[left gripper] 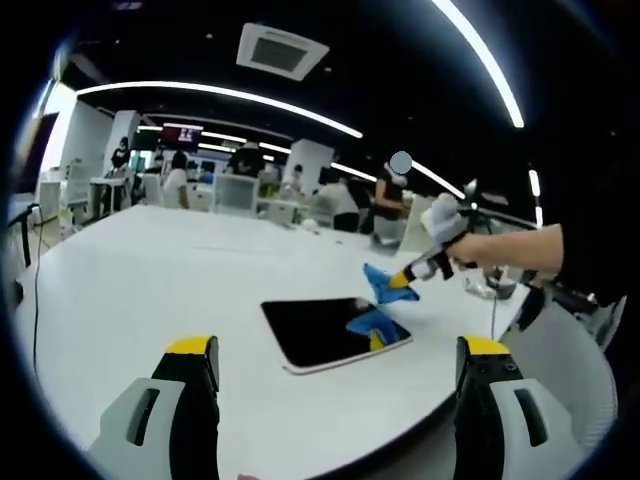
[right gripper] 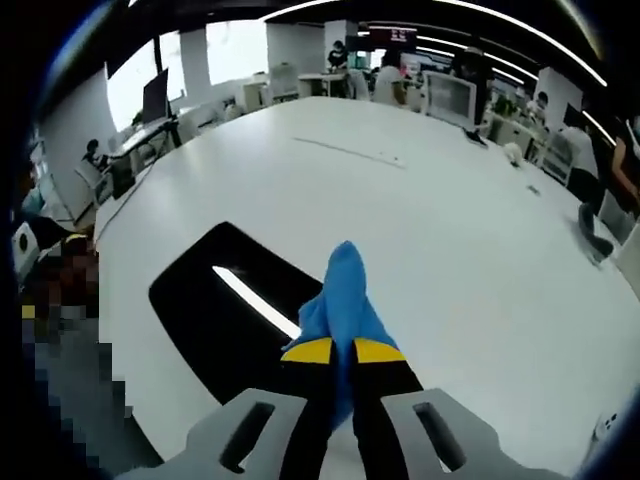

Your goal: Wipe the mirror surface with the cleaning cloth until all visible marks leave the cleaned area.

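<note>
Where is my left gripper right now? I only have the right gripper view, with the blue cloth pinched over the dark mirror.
Observer: The left gripper hangs back from the flat dark rectangular mirror, jaws wide apart, holding nothing.
Operator: Is the cloth touching the glass?
Observer: The crumpled blue cleaning cloth hangs at the mirror's far corner, its blue reflection below; contact is unclear.
Operator: Anything else on the table?
Observer: The white table near the mirror looks bare from the left gripper view.

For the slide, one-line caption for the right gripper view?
Right gripper fingers pinch the blue cleaning cloth above the dark mirror lying flat on the white table.
</note>
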A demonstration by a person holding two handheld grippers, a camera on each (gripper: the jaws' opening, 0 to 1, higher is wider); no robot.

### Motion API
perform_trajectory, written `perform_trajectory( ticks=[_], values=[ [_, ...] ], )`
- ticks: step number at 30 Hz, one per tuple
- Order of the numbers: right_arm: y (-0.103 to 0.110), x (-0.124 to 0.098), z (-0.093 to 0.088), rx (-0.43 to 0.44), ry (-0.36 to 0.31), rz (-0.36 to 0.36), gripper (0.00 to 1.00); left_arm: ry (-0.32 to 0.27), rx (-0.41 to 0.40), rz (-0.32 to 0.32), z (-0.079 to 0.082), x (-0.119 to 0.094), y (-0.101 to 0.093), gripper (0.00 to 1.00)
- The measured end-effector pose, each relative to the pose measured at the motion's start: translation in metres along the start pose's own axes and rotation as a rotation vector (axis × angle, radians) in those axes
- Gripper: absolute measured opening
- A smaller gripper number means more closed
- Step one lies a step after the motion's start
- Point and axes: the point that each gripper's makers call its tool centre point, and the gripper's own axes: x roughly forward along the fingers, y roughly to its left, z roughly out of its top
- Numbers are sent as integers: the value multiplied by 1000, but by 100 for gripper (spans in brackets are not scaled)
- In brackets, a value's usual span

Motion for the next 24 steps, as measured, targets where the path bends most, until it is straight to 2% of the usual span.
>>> perform_trajectory(
  ticks=[2,3,8,12,15,17,24],
  values=[
    [4,9,-4,-21,41,-3,1,-17,3,7,3,-1,1,99],
    [2,14,-8,-58,75,-21,1,-16,3,8,2,-1,1,99],
    [11,30,-3,-47,77,-13,1,1,-8,0,0,0,1,99],
    [2,46,-1,-30,94,-17,1,8,-9,-3,-2,-1,0,99],
    [4,48,-7,-27,119,-18,1,7,-12,0,-2,-1,1,99],
    [-2,53,-4,15,119,-10,1,7,-16,1,-2,-1,1,99],
    [4,48,-6,25,125,-5,1,2,-12,-9,-1,0,0,99]
  ],
)
